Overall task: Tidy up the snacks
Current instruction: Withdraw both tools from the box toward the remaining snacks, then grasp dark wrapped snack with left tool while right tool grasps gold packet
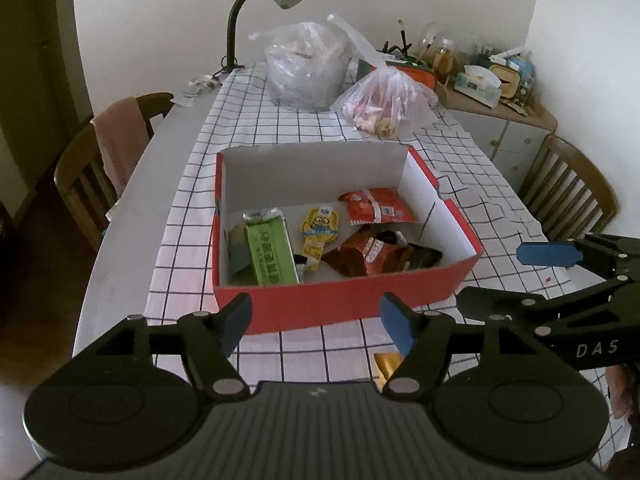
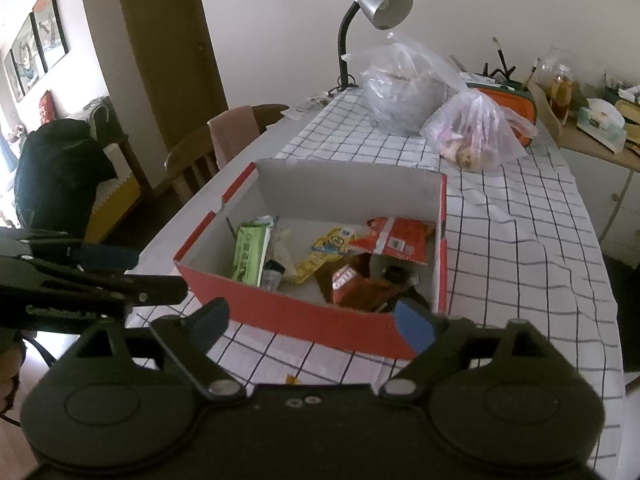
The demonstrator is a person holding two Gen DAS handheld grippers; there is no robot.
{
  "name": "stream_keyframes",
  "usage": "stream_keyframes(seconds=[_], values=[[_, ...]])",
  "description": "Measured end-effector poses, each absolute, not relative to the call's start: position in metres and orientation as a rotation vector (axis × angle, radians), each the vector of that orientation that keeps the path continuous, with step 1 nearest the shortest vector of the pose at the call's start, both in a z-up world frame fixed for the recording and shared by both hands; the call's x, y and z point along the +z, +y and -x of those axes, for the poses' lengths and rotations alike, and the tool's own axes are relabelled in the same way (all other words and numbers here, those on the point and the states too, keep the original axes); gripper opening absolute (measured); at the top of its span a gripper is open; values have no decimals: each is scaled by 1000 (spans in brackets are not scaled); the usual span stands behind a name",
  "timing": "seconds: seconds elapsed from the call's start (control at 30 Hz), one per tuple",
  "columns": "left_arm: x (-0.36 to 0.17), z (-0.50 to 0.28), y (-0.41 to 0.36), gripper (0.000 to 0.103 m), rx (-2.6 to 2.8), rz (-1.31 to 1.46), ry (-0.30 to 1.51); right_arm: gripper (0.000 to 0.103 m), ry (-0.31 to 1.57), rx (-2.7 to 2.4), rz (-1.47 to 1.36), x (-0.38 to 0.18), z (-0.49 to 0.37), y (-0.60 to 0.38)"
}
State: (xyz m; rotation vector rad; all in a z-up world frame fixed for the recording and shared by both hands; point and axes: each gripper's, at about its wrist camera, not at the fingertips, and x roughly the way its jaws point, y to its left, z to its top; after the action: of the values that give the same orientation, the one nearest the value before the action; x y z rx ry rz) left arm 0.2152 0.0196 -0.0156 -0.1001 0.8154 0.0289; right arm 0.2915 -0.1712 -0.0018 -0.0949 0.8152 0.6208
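Left claw (image 1: 316,322) stands well open with nothing between its blue pads, hanging at 6 o'clock of the left wrist view just before the near wall of the red box (image 1: 336,304). That box is thin cardboard, red outside and plain white inside, a shallow rectangle with a notched side wall, set on the counter (image 1: 460,168) under a white cloth ruled in dark squares. Inside lie a stiff green carton (image 1: 270,250) at 9 o'clock of the floor, a flat yellow cartoon packet (image 1: 318,232) in the middle, a crinkled red foil packet (image 1: 376,206) at 1 o'clock and a brown-red pouch (image 1: 364,256) at 5 o'clock. A small gold wrapper (image 1: 386,364) lies on the cloth outside the box, at 6 o'clock of it, just below the pads. In the right wrist view the right claw (image 2: 312,326) is spread wider still, also empty, over the same near wall; the left claw enters at 9 o'clock, and only an orange scrap of the gold wrapper shows at 6 o'clock. Judging by this, most snacks are boxed and one piece is left out. The next move likely calls for a low, shallow pinch on that slippery, flat wrapper, which could slide on the cloth.
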Motion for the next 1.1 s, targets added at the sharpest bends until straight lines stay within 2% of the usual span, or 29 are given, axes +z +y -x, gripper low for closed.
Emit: stream_keyframes(seconds=[0.2,0.63,1.1], values=[[-32,-199,16,74,23,100,839,103,843,624,69,-12,-280,-181],[-98,-174,-18,74,3,85,943,103,994,578,16,-57,-280,-195],[-143,-192,-43,74,-8,102,1015,102,1148,547,121,-108,-302,-162]])
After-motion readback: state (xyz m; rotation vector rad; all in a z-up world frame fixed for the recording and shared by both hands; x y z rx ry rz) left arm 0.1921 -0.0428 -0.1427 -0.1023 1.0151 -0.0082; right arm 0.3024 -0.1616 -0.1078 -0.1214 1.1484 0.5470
